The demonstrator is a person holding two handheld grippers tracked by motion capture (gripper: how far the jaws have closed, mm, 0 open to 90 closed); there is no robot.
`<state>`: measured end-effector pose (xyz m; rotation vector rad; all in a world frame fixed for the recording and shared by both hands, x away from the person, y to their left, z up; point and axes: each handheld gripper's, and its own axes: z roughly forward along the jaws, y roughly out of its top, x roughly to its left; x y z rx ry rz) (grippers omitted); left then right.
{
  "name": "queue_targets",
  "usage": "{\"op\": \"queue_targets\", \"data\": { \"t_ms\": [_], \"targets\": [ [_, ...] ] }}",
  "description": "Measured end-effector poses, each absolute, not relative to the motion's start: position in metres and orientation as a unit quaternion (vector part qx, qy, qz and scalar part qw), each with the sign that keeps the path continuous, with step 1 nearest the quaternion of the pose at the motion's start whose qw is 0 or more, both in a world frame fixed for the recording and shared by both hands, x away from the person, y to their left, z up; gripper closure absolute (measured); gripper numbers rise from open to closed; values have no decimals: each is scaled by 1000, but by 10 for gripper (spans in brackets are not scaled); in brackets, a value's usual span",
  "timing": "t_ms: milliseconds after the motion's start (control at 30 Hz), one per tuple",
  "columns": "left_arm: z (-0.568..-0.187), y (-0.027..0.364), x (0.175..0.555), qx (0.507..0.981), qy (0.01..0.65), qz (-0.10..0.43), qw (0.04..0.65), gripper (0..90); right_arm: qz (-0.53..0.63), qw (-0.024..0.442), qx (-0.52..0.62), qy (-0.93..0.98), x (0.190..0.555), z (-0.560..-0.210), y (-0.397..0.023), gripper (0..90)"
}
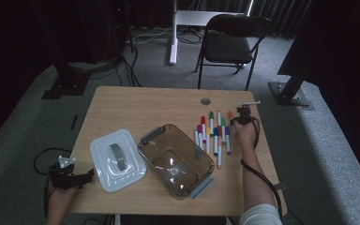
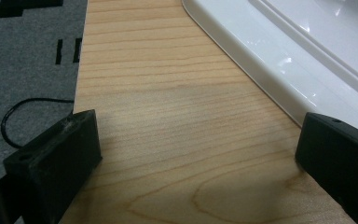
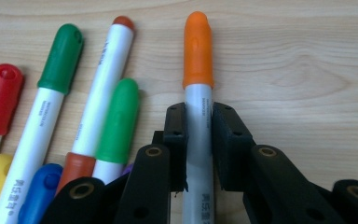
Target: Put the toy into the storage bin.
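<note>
My right gripper [image 3: 199,116] is shut on the white barrel of an orange-capped marker [image 3: 198,51], which lies on the wooden table [image 1: 136,108]. From above, that gripper [image 1: 238,118] sits at the right end of a row of several coloured markers [image 1: 213,133]. Green-capped markers [image 3: 63,58] and a red-capped one [image 3: 0,98] lie to the left of the held marker. My left gripper [image 2: 198,140] stands open over bare wood with nothing between its jaws. It rests at the table's front left edge [image 1: 86,177], just beside the white lid [image 2: 298,51].
A clear brownish plastic container [image 1: 176,159] stands open in the middle of the table, with the white lid [image 1: 117,159] to its left. A black folding chair [image 1: 229,44] stands on the carpet beyond the far edge. A cable [image 2: 23,105] trails on the floor at the left.
</note>
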<state>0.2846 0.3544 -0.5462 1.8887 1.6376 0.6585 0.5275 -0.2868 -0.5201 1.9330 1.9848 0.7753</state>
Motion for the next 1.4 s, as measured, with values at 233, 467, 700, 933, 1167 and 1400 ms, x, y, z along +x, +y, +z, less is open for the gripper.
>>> {"op": "queue_targets", "data": {
  "t_ms": [233,467,700,933,1167,1400],
  "targets": [
    [-546,354,285,702,609,245,275,5,295,118,660,681,510,-497,-293,766],
    [-546,354,285,702,609,245,275,5,329,118,633,690,482,-468,-286,767],
    [-546,354,285,702,609,245,275,5,374,125,585,709,452,-436,-271,767],
    [-546,354,285,702,609,245,275,5,418,114,536,725,417,-403,-245,767],
    [-546,354,285,702,609,245,275,5,442,108,492,742,391,-380,-214,767],
    [-546,354,285,702,609,245,275,5,450,84,454,765,375,-376,-182,766]
  ]
}}
